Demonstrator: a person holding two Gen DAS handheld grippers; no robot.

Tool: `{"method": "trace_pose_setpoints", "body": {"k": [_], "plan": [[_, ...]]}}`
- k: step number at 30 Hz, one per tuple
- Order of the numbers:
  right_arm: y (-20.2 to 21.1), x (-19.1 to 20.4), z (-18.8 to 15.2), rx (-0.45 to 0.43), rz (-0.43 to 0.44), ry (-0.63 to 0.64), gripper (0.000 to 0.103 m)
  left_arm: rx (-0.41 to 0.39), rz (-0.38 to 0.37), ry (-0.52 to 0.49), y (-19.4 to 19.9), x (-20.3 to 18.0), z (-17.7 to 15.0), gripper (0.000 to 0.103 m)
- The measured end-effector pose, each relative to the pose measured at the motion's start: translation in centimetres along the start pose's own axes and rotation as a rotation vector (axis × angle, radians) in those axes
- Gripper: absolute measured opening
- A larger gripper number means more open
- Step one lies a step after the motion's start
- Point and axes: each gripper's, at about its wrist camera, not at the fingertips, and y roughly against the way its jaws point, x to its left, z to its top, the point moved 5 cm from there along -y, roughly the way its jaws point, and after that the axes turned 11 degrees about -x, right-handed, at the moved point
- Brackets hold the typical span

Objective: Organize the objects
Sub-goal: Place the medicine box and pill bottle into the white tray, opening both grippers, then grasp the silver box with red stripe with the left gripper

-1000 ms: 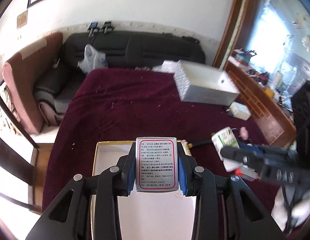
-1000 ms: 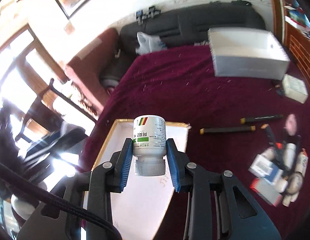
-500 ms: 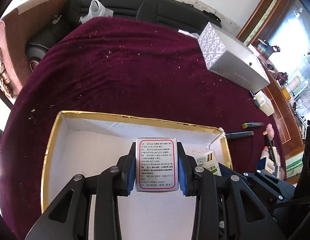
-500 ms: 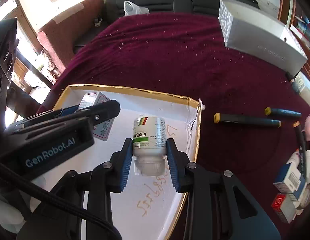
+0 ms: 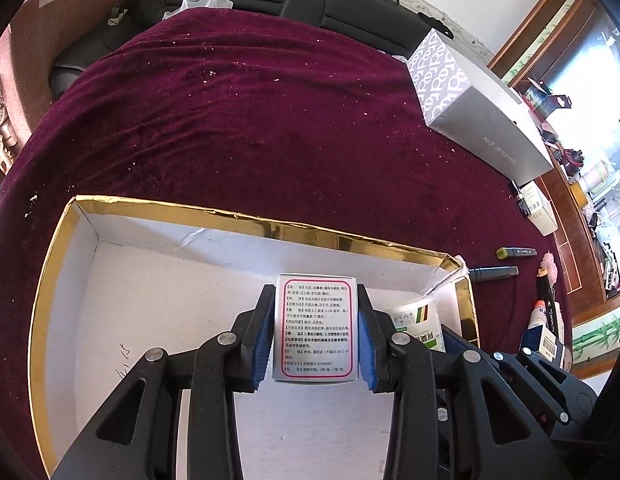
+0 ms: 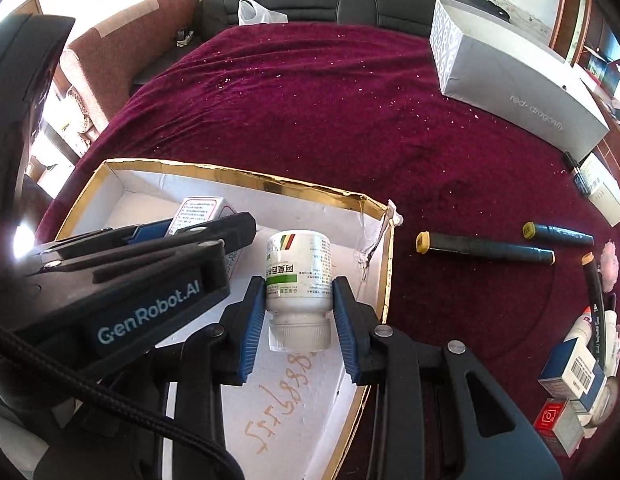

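1. Left wrist view: your left gripper (image 5: 314,334) grasps the medicine box (image 5: 314,330) over the gold-rimmed tray (image 5: 49,264); its jaws are opening slightly.
2. Your right gripper (image 6: 297,312) clamps the white pill bottle (image 6: 298,276), cap toward you, inside the tray's right edge.
3. Dark pens (image 6: 484,247) lie on the maroon cloth (image 6: 330,112) to the right.
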Motion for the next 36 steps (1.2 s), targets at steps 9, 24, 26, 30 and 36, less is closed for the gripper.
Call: {"method": "trace_pose_setpoints", "body": {"k": [9, 24, 26, 30, 36], "plan": [[1.8, 0.1, 0.8, -0.077, 0.011, 0.007, 0.036, -0.051, 0.040, 0.009, 2.2, 0.1, 0.5, 0.046], [15.7, -3.8, -0.2, -0.386, -0.060, -0.031, 0.062, -0.328, 0.154, -0.167, 14.4, -5.0, -2.1, 0.059], [18.1, -5.2, -0.6, -0.453, -0.121, -0.026, 0.074, -0.357, 0.141, -0.190, 15.8, -6.4, -3.0, 0.062], [21.6, -8.6, -2.2, -0.560, -0.221, 0.016, 0.086, -0.360, 0.087, -0.205, 17.2, -9.4, -4.5, 0.065], [20.4, -16.8, -5.3, -0.375, -0.146, -0.149, 0.085, -0.271, -0.052, -0.176, 16.8, -13.5, -7.8, 0.065]]}}
